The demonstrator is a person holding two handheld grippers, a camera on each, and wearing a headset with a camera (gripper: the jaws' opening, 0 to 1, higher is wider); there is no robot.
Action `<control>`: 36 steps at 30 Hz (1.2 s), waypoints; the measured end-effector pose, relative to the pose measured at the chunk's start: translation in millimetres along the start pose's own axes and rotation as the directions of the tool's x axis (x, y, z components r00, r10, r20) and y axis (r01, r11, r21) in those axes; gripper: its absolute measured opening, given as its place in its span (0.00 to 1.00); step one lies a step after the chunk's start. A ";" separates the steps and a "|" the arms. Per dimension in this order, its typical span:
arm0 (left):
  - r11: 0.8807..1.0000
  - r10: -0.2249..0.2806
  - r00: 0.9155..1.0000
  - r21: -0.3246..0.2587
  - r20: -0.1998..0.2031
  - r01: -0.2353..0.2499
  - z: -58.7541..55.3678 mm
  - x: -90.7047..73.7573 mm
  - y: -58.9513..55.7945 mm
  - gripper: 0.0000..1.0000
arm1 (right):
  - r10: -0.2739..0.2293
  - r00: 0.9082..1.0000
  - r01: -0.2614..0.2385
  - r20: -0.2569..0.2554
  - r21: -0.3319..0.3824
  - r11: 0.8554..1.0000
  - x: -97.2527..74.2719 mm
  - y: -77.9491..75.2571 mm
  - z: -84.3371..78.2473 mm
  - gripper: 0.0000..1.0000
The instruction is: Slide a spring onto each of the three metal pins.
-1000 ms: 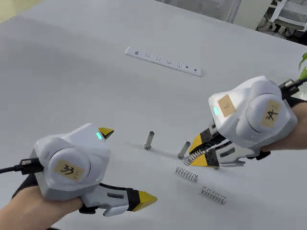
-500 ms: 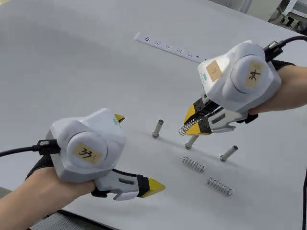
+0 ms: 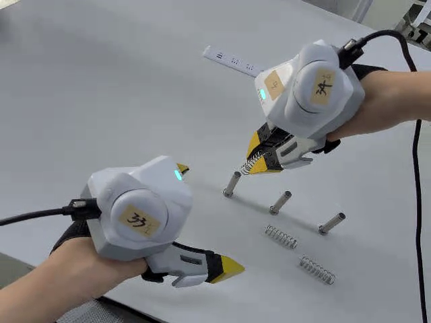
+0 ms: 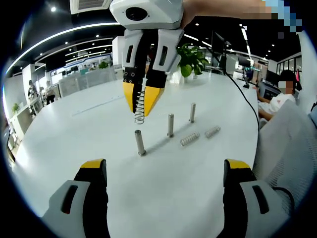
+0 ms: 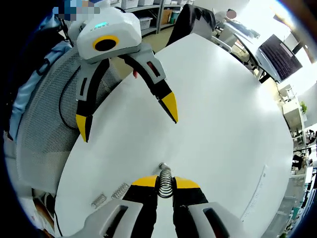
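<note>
R tool [image 3: 258,159] holds spring [image 3: 246,167] over pin [image 3: 231,184], prob. not touching.

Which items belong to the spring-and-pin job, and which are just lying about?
Job: three upright silver metal pins; coiled metal spring in right gripper; two loose coiled springs.
Lying about: long white power strip; green potted plant.

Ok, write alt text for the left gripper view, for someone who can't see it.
The right gripper holds a spring just above the nearest of three upright metal pins on a white table. Two more springs lie beside the pins, and the left gripper's fingers stand open at the bottom.
</note>
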State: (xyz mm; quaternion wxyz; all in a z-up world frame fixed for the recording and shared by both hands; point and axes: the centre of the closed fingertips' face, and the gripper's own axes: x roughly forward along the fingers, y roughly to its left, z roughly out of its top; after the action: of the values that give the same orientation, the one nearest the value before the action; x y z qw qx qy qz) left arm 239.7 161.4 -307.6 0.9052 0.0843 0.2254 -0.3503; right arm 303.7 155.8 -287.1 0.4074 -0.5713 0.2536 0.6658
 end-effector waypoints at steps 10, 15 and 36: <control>1.000 -0.001 1.000 -0.005 0.004 0.001 -1.1 -0.7 2.3 0.97 | 0.060 0.997 -0.062 -0.042 -0.033 0.998 3.5 -4.3 5.3 0.08; 1.000 -0.002 1.000 -0.009 0.005 0.002 -1.5 -1.2 2.6 0.97 | 0.093 0.993 -0.095 -0.071 -0.029 0.995 7.6 -4.6 1.4 0.08; 1.000 -0.007 1.000 -0.019 -0.003 0.007 -5.8 -1.2 2.0 0.96 | 0.111 0.990 -0.113 -0.084 -0.026 0.993 16.8 -4.6 -2.3 0.08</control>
State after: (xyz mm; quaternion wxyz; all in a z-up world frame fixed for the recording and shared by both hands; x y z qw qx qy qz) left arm 238.2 165.3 -312.1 0.9043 0.0755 0.2304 -0.3514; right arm 308.6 160.7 -303.3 0.3498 -0.5891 0.2918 0.6674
